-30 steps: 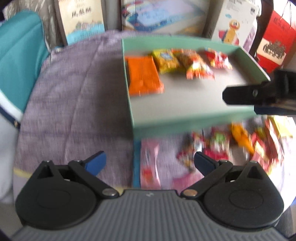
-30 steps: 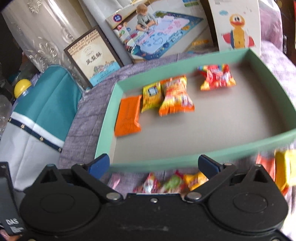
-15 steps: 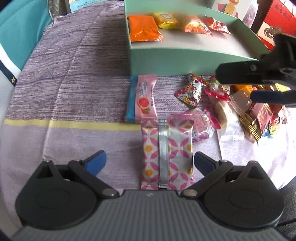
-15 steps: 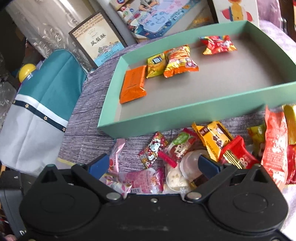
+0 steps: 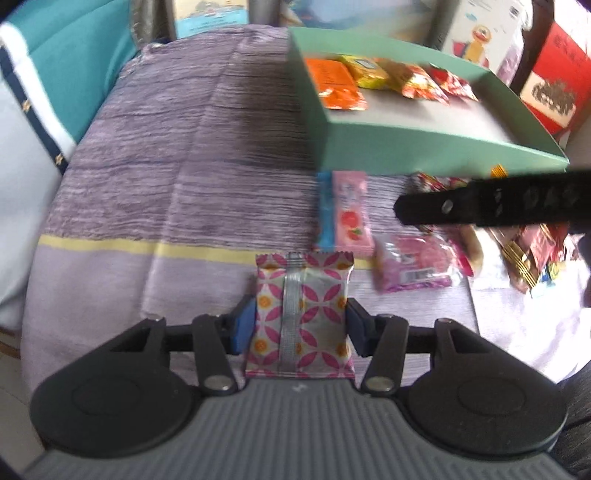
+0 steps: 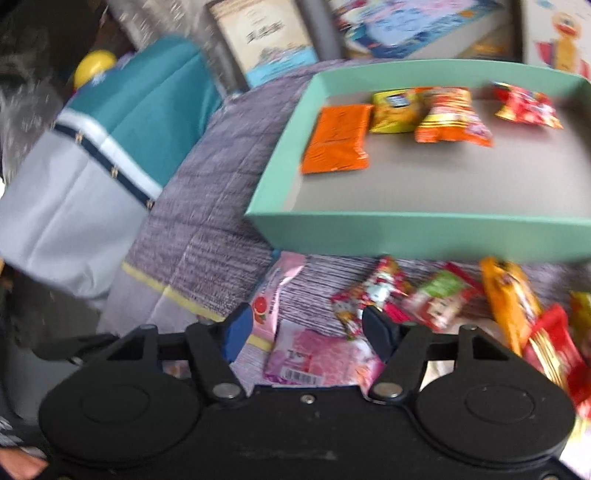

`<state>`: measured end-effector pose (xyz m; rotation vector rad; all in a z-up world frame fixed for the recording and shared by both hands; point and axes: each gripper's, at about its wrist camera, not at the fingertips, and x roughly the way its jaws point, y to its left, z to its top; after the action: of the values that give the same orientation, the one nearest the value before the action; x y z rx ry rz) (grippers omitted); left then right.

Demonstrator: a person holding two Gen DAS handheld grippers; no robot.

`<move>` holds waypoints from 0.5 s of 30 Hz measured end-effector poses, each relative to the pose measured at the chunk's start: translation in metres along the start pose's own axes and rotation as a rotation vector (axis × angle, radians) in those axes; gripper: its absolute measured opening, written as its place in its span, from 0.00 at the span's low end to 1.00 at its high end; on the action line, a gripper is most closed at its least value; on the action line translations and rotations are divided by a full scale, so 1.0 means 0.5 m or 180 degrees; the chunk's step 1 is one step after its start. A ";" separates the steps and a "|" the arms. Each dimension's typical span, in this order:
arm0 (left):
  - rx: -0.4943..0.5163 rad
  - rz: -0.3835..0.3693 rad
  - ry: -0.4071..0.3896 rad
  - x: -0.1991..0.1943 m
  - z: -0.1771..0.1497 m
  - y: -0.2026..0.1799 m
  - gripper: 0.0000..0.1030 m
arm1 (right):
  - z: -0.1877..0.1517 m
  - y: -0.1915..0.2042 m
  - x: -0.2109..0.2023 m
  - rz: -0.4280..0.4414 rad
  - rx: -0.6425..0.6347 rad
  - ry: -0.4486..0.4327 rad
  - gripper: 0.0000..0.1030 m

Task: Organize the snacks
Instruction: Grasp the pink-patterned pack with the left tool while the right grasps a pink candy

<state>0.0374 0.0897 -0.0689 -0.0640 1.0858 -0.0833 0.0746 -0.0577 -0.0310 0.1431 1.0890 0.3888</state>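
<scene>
Purple striped cloth [image 5: 155, 192] w/ yellow band covers the counter; green tray [image 5: 424, 147] at back, boxes behind. Left gripper [image 5: 300, 325] jaws just closed onto the patterned packet [image 5: 301, 314]. Right gripper [image 6: 308, 332] jaws closing around the pink packet [image 6: 325, 358], pads not touching.

I see a purple woven cloth [image 5: 192, 155] spread over the surface, crossed near me by a pale yellow stripe [image 5: 110, 245]. To its left lies teal fabric [image 6: 147, 107] with a white and navy band. At the far edge, boxes lean upright: one with a cream label [image 6: 264, 35], a printed play-mat picture [image 6: 413, 26], a white box with a duck [image 5: 476, 40], and a red box [image 5: 554, 88] far right. A yellow ball [image 6: 94, 66] sits far left. Soft daylight
</scene>
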 end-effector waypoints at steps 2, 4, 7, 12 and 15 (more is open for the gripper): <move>-0.0056 0.0025 -0.0004 -0.002 0.001 0.017 0.50 | 0.007 0.008 0.024 -0.0014 -0.0110 0.0068 0.60; -0.0113 0.0011 -0.0013 -0.002 0.001 0.037 0.50 | 0.007 0.010 0.042 -0.0017 -0.0176 0.0158 0.58; -0.0169 -0.0012 -0.0031 -0.002 -0.001 0.058 0.50 | -0.005 0.016 0.041 -0.0026 -0.0286 0.0238 0.58; -0.0171 -0.0043 -0.0064 0.001 0.001 0.063 0.50 | -0.049 0.045 0.021 -0.0017 -0.0535 0.0385 0.58; -0.0180 -0.0065 -0.0080 0.000 -0.001 0.065 0.51 | -0.070 0.068 0.019 -0.0108 -0.0700 0.0402 0.56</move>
<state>0.0379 0.1222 -0.0721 -0.1267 1.0624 -0.0699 0.0392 -0.0253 -0.0449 -0.0958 1.1632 0.4893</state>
